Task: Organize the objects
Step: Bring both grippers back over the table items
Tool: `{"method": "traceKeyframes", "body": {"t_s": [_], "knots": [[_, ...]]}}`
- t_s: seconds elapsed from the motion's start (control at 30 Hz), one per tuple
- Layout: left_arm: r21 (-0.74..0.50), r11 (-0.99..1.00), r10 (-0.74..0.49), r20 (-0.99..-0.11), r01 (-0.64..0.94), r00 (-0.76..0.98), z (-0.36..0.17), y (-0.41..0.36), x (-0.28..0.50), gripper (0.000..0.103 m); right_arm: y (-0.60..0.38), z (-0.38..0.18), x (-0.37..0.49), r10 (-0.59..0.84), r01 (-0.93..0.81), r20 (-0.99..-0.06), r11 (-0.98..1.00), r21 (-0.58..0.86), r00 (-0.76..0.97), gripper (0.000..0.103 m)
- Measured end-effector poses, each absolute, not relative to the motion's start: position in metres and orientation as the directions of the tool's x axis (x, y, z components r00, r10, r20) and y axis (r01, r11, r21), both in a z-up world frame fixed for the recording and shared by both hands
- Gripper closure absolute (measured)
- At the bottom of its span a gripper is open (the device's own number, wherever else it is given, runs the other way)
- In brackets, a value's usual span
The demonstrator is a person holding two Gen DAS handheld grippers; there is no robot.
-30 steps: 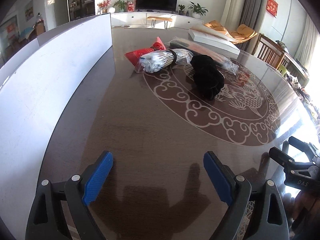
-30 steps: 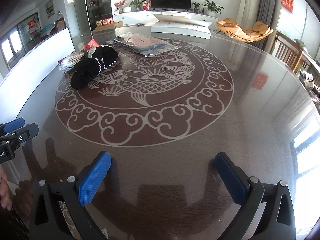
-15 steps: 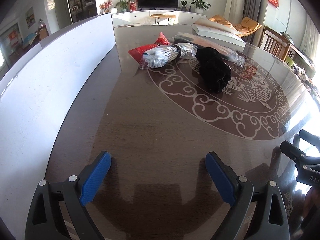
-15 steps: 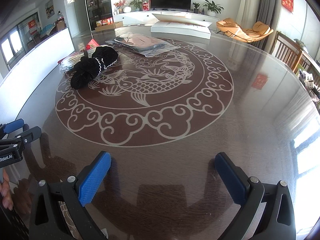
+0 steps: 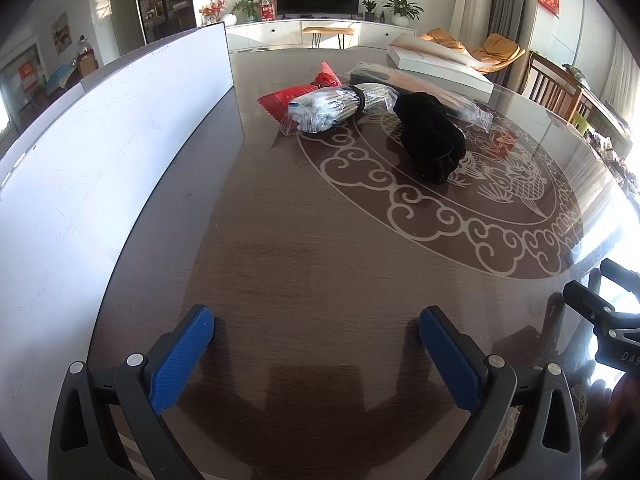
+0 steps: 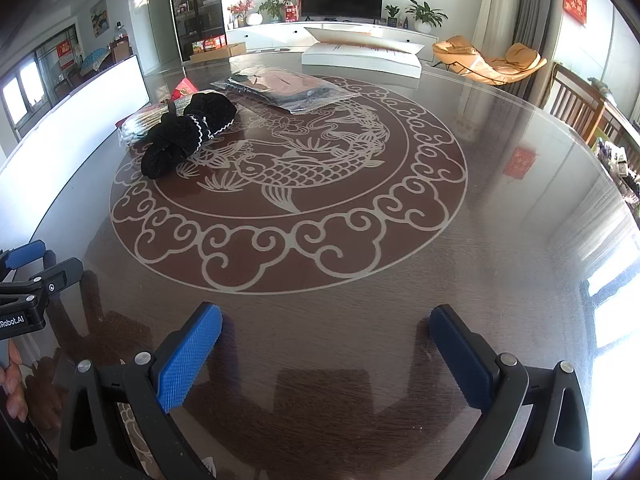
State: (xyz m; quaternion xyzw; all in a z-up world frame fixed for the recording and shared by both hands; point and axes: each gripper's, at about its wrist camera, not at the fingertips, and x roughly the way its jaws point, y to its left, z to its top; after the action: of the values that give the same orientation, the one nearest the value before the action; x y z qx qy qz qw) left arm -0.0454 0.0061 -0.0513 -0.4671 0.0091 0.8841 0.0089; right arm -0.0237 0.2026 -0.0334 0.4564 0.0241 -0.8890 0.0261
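Left wrist view: we see the left tool (image 5: 316, 330) low over the near edge of the dark glossy bench (image 5: 304, 264), its blue pads spread wide with nothing between them. A white panel (image 5: 104, 152) stands upright along the bench's left side. Toward the far middle lies the cluster of task things: a red packet (image 5: 290, 98), a clear bag of white items (image 5: 328, 110) cinched by a dark band and lying partly over the packet, and a black cloth bundle (image 5: 432, 142) touching the bag's right end and resting on the pale scrollwork ring of the bench inlay. Behind them sits a flat clear-wrapped garment pack (image 5: 404, 80), and farther back a white flat box (image 5: 438, 65). The right tool (image 5: 604, 304) shows at the right edge, black parts only; from here we cannot tell its spread. Right wrist view: the right tool (image 6: 326, 330) hangs above the near bench (image 6: 500, 184), pads spread wide and holding nothing. The black cloth bundle (image 6: 188, 136) lies at far left on the inlay rim, the bag (image 6: 140, 124) just behind it, the red packet (image 6: 185, 87) peeking beyond. The garment pack (image 6: 286, 90) lies near the far rim of the inlay, the white box (image 6: 362, 56) past it. The left tool (image 6: 36, 264) enters at the left edge, well apart from all the things.
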Motion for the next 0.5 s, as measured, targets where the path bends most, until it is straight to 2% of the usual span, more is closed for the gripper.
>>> {"method": "traceKeyframes", "body": {"t_s": [0.5], "knots": [[0.005,-0.999,-0.029,-0.824,0.044,-0.566,-0.052,-0.006,-0.047,0.000,0.203,-0.033,-0.023,-0.025,0.068,-0.813,-0.997,-0.019,-0.582,0.000]]}}
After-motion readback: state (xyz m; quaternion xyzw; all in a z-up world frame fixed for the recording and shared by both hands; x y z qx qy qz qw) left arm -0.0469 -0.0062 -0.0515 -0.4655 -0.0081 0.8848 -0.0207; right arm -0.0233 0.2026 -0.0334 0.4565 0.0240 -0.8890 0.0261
